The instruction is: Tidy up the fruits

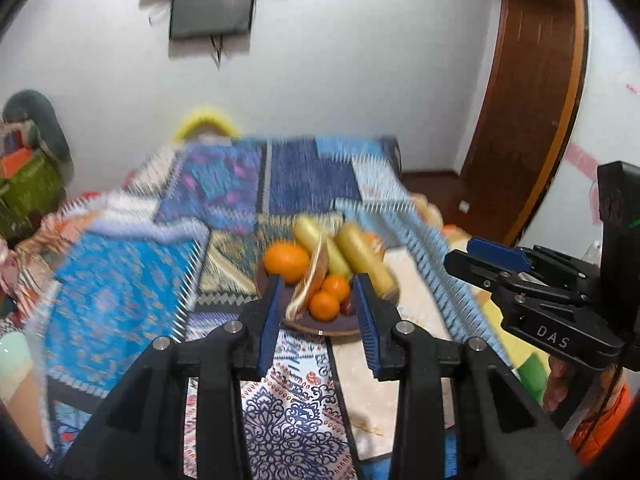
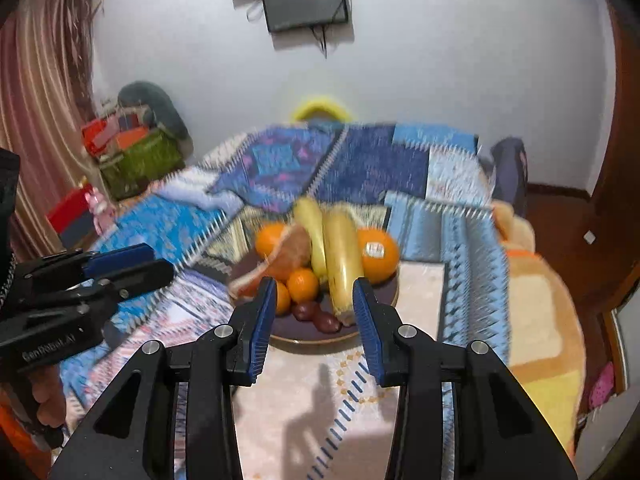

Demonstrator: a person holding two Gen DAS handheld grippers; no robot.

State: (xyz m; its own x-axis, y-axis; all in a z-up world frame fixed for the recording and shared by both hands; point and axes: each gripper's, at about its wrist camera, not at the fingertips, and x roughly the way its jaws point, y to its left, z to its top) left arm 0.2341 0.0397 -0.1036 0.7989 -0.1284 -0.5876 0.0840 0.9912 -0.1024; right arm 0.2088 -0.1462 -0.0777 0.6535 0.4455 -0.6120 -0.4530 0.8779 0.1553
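My left gripper and right gripper both gape wide, holding nothing. Dead ahead at twelve o'clock sits the plate on the patterned bedspread, heaped with two bananas, big oranges, small tangerines and dark red fruits.
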